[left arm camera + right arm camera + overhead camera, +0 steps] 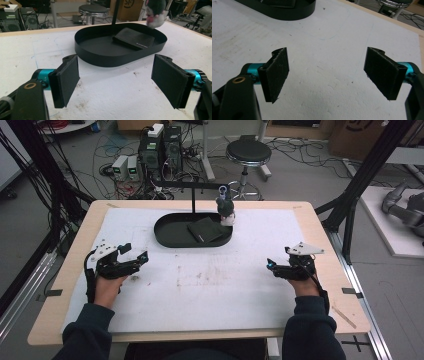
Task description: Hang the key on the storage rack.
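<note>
Left claw: my left gripper [115,81] rests low over the mat at the table's left side, its jaws spread wide with nothing between them; the flat rectangular pads [65,80] are matte black and faintly fuzzy.
Right claw: my right gripper [328,75] sits at the right side, well apart from the other, jaws just as wide and bare; its pads [275,73] look frayed along the edges.
Mat: a white, slightly grainy sheet [210,280] covers the pale wooden table [70,265], scuffed with brownish smudges near the middle.
Tray: a black oval tray [100,56] with a low, smooth upright wall lies at the far centre of the mat.
Wallet: a flat dark folded wallet [133,38] with small pale lettering lies inside the tray, toward its right half.
Plush: a small soft toy [225,207], dark on top and pale below, hangs from a thin black stand [194,195] above the tray's right end.
</note>
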Demonstrator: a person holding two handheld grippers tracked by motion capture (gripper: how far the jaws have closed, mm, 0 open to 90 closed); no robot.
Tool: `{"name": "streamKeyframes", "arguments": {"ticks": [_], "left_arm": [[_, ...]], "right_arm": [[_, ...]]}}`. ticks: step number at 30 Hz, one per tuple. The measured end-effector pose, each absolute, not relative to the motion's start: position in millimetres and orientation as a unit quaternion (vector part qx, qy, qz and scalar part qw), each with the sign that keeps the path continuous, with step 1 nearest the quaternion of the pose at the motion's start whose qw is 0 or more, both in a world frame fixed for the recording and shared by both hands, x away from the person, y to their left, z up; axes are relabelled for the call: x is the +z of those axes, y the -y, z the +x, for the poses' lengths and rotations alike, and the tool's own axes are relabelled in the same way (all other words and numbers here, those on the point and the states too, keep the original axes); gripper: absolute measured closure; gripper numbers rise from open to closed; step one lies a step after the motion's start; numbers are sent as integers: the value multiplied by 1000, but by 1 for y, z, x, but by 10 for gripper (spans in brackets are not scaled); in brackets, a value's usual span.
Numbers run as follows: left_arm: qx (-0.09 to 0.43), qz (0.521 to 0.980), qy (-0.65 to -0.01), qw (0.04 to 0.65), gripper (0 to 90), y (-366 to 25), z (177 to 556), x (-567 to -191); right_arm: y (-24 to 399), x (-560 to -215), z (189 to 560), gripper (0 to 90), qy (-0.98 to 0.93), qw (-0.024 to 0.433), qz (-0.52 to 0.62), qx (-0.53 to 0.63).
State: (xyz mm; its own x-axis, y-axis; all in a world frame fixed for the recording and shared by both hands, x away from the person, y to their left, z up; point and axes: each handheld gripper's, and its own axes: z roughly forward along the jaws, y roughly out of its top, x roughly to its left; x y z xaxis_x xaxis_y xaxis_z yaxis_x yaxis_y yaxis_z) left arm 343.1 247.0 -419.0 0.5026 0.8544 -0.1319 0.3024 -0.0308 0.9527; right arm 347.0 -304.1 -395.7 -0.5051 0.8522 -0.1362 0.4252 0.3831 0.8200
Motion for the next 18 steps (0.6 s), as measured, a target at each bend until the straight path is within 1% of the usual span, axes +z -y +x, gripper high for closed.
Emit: {"name": "streamKeyframes", "arguments": {"ticks": [18], "left_arm": [[250, 678, -425, 545, 220, -245, 343, -419]], "right_arm": [[305, -400, 343, 207, -785, 294, 410, 360]]}}
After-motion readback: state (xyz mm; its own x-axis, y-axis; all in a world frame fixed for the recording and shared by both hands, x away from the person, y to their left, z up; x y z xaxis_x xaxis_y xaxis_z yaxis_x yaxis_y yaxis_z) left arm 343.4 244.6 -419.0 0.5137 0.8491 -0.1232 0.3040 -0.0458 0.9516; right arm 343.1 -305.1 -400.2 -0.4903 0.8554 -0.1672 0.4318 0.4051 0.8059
